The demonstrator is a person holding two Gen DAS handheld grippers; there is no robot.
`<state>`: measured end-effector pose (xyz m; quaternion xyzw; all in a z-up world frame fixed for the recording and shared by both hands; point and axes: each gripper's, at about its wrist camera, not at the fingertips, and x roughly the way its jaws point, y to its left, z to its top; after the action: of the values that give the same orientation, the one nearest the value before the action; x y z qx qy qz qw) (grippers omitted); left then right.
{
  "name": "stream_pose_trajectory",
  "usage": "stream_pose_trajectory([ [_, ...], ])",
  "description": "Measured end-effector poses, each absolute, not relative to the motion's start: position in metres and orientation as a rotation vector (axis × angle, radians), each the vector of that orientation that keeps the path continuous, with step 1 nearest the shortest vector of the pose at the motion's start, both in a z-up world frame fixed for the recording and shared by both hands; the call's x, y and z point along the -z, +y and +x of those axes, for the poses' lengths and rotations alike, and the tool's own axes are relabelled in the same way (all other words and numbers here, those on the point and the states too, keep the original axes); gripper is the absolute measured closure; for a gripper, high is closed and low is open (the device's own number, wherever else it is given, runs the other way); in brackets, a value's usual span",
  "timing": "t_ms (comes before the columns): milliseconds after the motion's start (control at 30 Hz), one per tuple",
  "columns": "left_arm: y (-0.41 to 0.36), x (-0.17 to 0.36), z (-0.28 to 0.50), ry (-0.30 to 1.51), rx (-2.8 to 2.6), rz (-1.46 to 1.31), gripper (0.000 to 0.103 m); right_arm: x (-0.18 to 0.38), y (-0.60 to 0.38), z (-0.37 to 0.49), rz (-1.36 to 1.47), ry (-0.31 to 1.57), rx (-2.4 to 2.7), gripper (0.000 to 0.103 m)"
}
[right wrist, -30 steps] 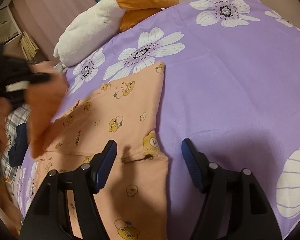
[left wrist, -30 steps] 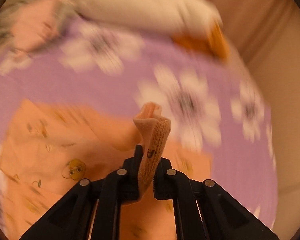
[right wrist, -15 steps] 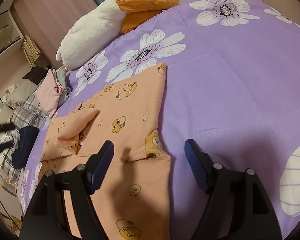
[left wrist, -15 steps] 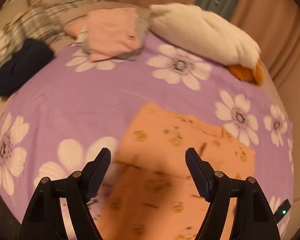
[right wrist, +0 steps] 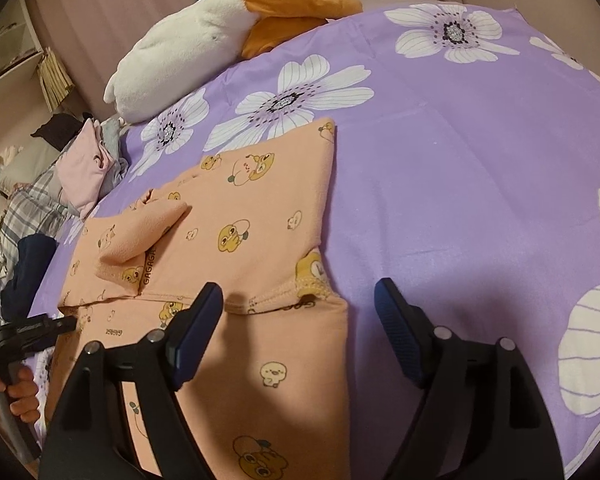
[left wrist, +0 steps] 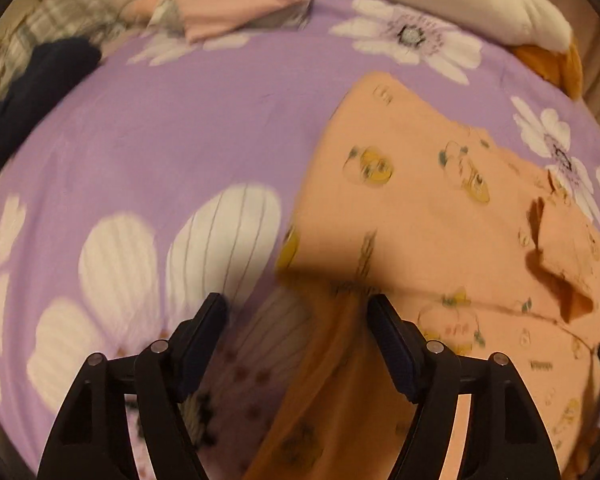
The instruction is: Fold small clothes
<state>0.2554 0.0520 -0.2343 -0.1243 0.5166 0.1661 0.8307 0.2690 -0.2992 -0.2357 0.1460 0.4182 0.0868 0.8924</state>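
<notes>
The orange garment (right wrist: 236, 240) lies flat on the purple flowered sheet (right wrist: 460, 160), one sleeve folded over its body. The left gripper (left wrist: 296, 344) has just closed slightly but stays spread, over the garment's blurred edge, perhaps not touching. The right gripper (right wrist: 300, 320) has just been opening, with nothing pinched.

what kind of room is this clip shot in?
Most likely a bedroom. The work surface looks like a bed under a purple flowered sheet, a white plush duck lies at the far edge in front of curtains, and folded clothes are piled beside the peach pyjama garment.
</notes>
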Motion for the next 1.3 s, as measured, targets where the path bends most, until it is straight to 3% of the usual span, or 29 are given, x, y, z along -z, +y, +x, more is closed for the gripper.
stream_pose_trajectory([
  [67, 0.058, 0.234, 0.256, 1.077, -0.346, -0.341, 0.033, 0.236, -0.293, 0.27, 0.268, 0.877, -0.174, 0.016],
  [200, 0.061, 0.231, 0.255, 1.074, -0.317, -0.357, 0.051, 0.236, -0.284, 0.272, 0.207, 0.893, -0.155, 0.013],
  [367, 0.058, 0.23, 0.261, 1.047, -0.294, -0.313, 0.069, 0.234, -0.282, 0.273, 0.171, 0.906, -0.136, 0.012],
  [400, 0.058, 0.23, 0.256, 1.036, -0.294, -0.307, 0.071, 0.232, -0.278, 0.272, 0.148, 0.907, -0.116, 0.016],
  [533, 0.061, 0.231, 0.251, 0.979, -0.244, -0.253, 0.072, 0.209, -0.258, 0.264, 0.029, 0.919, -0.145, 0.029],
  [667, 0.08, 0.235, 0.238, 0.928, -0.137, -0.338, 0.072, 0.16, -0.218, 0.248, -0.085, 0.759, -0.27, 0.028],
  [800, 0.095, 0.238, 0.235, 0.902, -0.087, -0.456, 0.072, 0.158, -0.14, 0.277, -0.312, 0.779, -0.336, 0.021],
  [867, 0.091, 0.238, 0.235, 0.895, -0.083, -0.428, 0.072, 0.177, -0.111, 0.296, -0.41, 0.859, -0.279, 0.026],
  [900, 0.089, 0.238, 0.235, 0.892, -0.085, -0.418, 0.072, 0.189, -0.099, 0.303, -0.453, 0.882, -0.265, 0.044],
  [933, 0.088, 0.238, 0.235, 0.887, -0.087, -0.413, 0.072, 0.199, -0.092, 0.309, -0.479, 0.906, -0.258, 0.069],
  [1000, 0.088, 0.239, 0.235, 0.881, -0.085, -0.416, 0.072, 0.21, -0.097, 0.324, -0.431, 0.97, -0.17, 0.09],
  [1133, 0.093, 0.241, 0.233, 0.867, -0.069, -0.446, 0.072, 0.162, -0.141, 0.328, -0.143, 0.912, -0.11, 0.094],
  [1300, 0.101, 0.245, 0.23, 0.845, -0.042, -0.506, 0.072, 0.122, -0.196, 0.326, 0.007, 0.88, 0.053, 0.094],
])
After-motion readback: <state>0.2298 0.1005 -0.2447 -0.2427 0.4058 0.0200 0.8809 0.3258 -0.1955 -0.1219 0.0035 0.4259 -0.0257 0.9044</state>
